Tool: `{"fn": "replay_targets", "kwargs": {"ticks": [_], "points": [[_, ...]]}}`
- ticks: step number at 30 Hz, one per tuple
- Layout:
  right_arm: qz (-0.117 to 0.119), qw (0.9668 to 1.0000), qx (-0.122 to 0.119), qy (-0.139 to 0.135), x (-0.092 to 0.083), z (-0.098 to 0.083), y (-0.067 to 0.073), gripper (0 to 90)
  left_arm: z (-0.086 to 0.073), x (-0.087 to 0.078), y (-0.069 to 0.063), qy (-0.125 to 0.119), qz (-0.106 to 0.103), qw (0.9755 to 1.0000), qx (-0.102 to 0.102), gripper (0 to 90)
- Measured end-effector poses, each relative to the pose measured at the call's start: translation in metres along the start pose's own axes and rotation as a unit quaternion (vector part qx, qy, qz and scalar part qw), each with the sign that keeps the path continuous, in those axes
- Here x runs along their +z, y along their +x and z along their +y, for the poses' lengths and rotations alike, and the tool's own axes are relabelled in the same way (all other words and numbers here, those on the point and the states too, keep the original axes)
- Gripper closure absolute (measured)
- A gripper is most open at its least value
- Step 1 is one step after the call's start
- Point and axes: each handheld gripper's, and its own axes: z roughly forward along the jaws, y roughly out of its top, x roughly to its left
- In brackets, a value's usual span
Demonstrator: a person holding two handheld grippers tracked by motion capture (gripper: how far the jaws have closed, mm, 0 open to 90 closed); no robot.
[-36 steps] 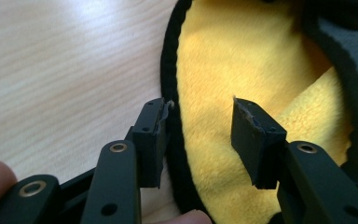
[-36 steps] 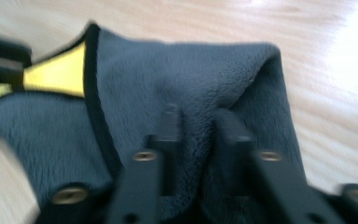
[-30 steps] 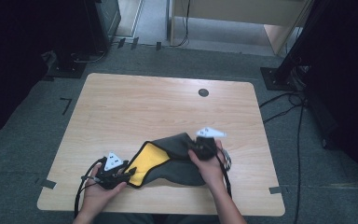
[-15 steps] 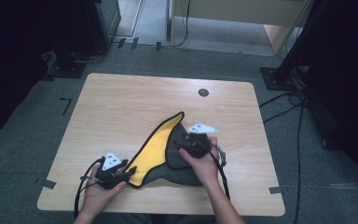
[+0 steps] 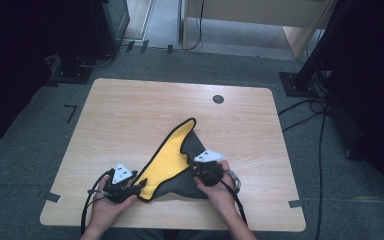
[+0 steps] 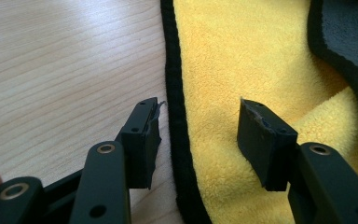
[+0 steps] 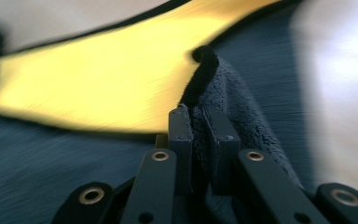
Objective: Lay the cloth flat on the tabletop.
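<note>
cloth: a yellow towel [image 5: 169,162] with a grey back and black trim lies on the tabletop [image 5: 130,115], lower middle of the high view, one yellow corner pointing toward the upper middle of the frame.
right claw: the right claw [image 7: 199,122] has just been closing and is now pinched on a fold of the grey side, black trim bunched between its pads; in the high view it sits just right of the towel's middle [image 5: 203,170].
left claw: the left claw [image 6: 196,135] is spread, one jaw over bare wood, the other over yellow pile, the black trim running between them with no pad pressing on it; lower left of the towel in the high view [image 5: 132,187].
risk, thin bite: the right claw seems to hold little more than the hem, so a quick pull could slide the fold out and drop it back.
risk, loose end: with the left claw not gripping, dragging the fold may tow the whole towel across the tabletop instead of folding it.
risk, missed edge: if the left claw closes where it is, the jaw on the wood could scrape the tabletop and push the trim away instead of catching it.
risk, blur: the right gripper view is smeared, which suggests haste; a skewed fold is likely.
</note>
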Motion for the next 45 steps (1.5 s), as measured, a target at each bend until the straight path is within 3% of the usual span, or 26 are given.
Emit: {"fn": "replay_targets", "kwargs": {"ticks": [2, 4, 5, 7, 8, 9, 10, 11, 12, 13, 15, 17, 19, 20, 21, 22, 25, 26, 29, 32, 38, 41, 45], "points": [[-0.025, 0.9991, 0.024, -0.023, -0.011, 0.003, -0.022, 82.9, 0.0, 0.0, 0.0, 0.0, 0.001, 1.0, -0.001, 49.1], [-0.075, 0.9938, 0.066, -0.05, -0.025, 0.003, -0.053, 81.1, -0.001, -0.001, 0.001, -0.001, -0.001, 1.0, -0.006, 48.4], [-0.107, 0.9876, 0.097, -0.062, -0.033, 0.001, -0.069, 75.4, -0.001, -0.001, 0.002, 0.001, -0.004, 0.9999, -0.01, 47.4], [-0.17, 0.9679, 0.165, -0.082, -0.048, -0.006, -0.098, 63.1, 0.0, -0.004, 0.004, 0.003, -0.003, 0.9998, -0.022, 45.2], [-0.172, 0.9596, 0.203, -0.092, -0.056, -0.011, -0.109, 63.3, 0.001, -0.008, 0.005, -0.005, -0.001, 0.9994, -0.033, 45.4], [-0.129, 0.9526, 0.249, -0.117, -0.071, -0.02, -0.12, 60.0, 0.003, -0.013, 0.007, -0.017, -0.005, 0.9987, -0.048, 46.0], [-0.129, 0.9526, 0.249, -0.117, -0.071, -0.02, -0.12, 60.0, 0.005, -0.017, 0.008, -0.026, -0.01, 0.9978, -0.061, 46.0], [-0.124, 0.9646, 0.205, -0.109, -0.076, -0.025, -0.114, 57.0, 0.007, -0.021, 0.007, -0.03, -0.009, 0.9974, -0.064, 47.0], [-0.124, 0.9646, 0.205, -0.109, -0.076, -0.025, -0.114, 57.0, 0.009, -0.023, 0.005, -0.032, -0.006, 0.9977, -0.059, 47.0], [-0.117, 0.9721, 0.176, -0.102, -0.076, -0.027, -0.11, 56.3, 0.009, -0.025, 0.001, -0.029, -0.004, 0.9984, -0.049, 47.6], [-0.083, 0.9838, 0.133, -0.087, -0.074, -0.032, -0.102, 55.4, 0.008, -0.022, -0.008, -0.007, -0.005, 0.9996, -0.025, 47.8], [-0.063, 0.9914, 0.094, -0.067, -0.068, -0.037, -0.094, 52.9, 0.005, -0.018, -0.018, 0.019, -0.007, 0.9998, -0.007, 47.4], [-0.048, 0.9949, 0.074, -0.05, -0.062, -0.041, -0.089, 49.6, 0.005, -0.014, -0.029, 0.048, 0.009, 0.9988, -0.01, 50.8], [-0.045, 0.9955, 0.069, -0.046, -0.06, -0.043, -0.088, 48.2, 0.006, -0.015, -0.034, 0.054, 0.013, 0.9984, -0.015, 50.7], [-0.042, 0.9957, 0.072, -0.039, -0.058, -0.045, -0.088, 46.7, 0.007, -0.016, -0.038, 0.053, 0.004, 0.9985, -0.017, 49.4], [-0.041, 0.9957, 0.075, -0.034, -0.055, -0.047, -0.088, 46.4, 0.007, -0.015, -0.044, 0.055, 0.004, 0.9984, -0.009, 46.7], [-0.039, 0.9947, 0.091, -0.027, -0.05, -0.054, -0.091, 46.5, 0.004, -0.007, -0.052, 0.07, 0.029, 0.9968, 0.024, 45.9], [-0.04, 0.9945, 0.094, -0.023, -0.048, -0.057, -0.091, 46.5, 0.004, -0.007, -0.053, 0.066, 0.031, 0.997, 0.025, 46.3], [-0.04, 0.9952, 0.089, -0.003, -0.043, -0.062, -0.09, 44.9, 0.007, -0.007, -0.054, 0.079, 0.042, 0.9957, 0.027, 51.3], [-0.043, 0.9959, 0.079, -0.01, -0.044, -0.066, -0.089, 43.9, 0.01, -0.005, -0.054, 0.077, 0.055, 0.9947, 0.04, 57.2], [-0.071, 0.995, 0.069, -0.01, -0.045, -0.07, -0.079, 38.3, 0.019, 0.004, -0.034, 0.07, 0.088, 0.9926, 0.045, 63.1], [-0.088, 0.9942, 0.062, -0.005, -0.046, -0.072, -0.069, 36.8, 0.028, 0.013, -0.019, 0.067, 0.1, 0.9918, 0.04, 66.3], [-0.096, 0.9929, 0.071, -0.003, -0.05, -0.076, -0.055, 35.4, 0.045, 0.03, 0.004, 0.067, 0.111, 0.9908, 0.037, 70.1]]}}
